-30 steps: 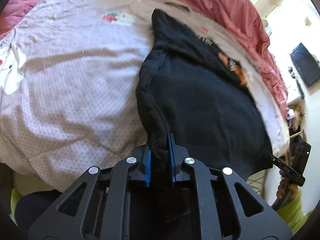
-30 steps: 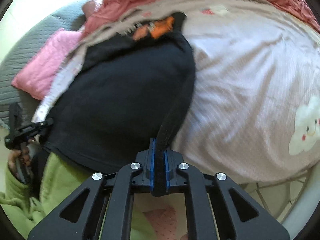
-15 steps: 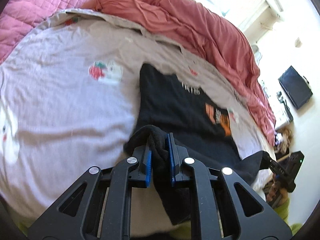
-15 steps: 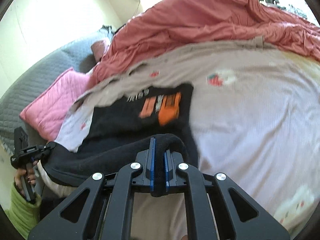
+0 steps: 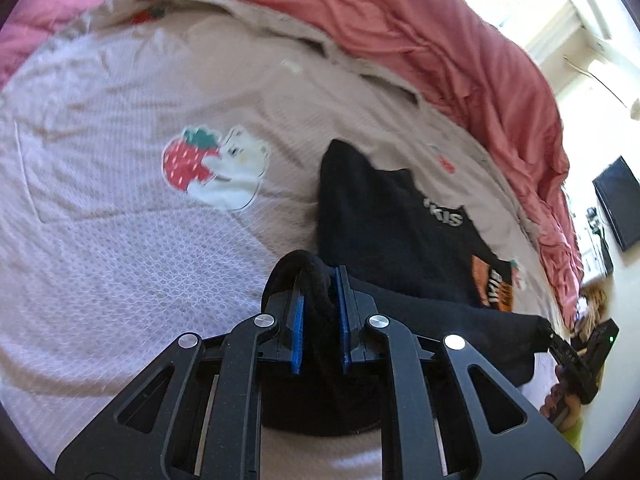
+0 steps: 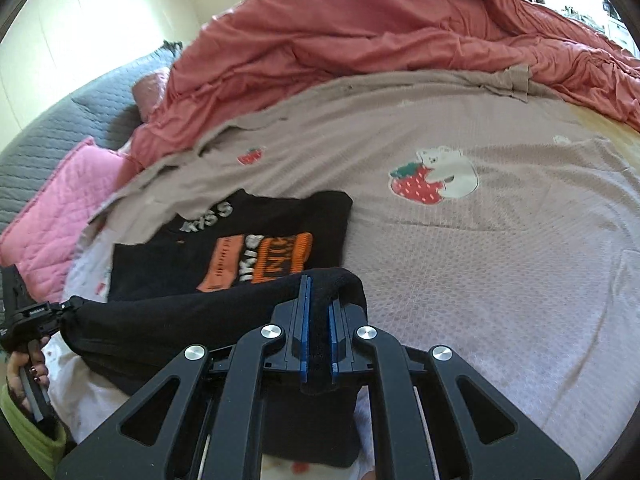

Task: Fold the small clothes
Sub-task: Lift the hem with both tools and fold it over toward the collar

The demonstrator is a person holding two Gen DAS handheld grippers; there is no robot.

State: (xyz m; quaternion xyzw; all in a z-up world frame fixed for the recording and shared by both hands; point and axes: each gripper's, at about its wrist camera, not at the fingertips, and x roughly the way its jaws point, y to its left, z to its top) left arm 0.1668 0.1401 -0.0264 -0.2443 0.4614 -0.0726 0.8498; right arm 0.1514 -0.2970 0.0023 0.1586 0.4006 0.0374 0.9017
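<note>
A small black T-shirt (image 5: 400,232) with white letters and an orange print (image 6: 260,260) lies on the beige bedsheet (image 5: 120,240). My left gripper (image 5: 320,280) is shut on one corner of its bottom hem. My right gripper (image 6: 318,288) is shut on the other corner. The hem hangs stretched between them, lifted over the lower part of the shirt. In the left wrist view the right gripper (image 5: 568,356) shows at the right edge. In the right wrist view the left gripper (image 6: 32,316) shows at the left edge.
A red duvet (image 6: 380,40) is bunched along the far side of the bed. A pink quilted pillow (image 6: 60,208) and a grey cover (image 6: 60,128) lie at the left. The sheet (image 6: 500,280) has strawberry-bear prints (image 5: 212,168). A dark screen (image 5: 618,204) hangs on the wall.
Both grippers have lifted the hem and carried it forward over the shirt toward its collar. The print, hidden a second ago, shows now.
</note>
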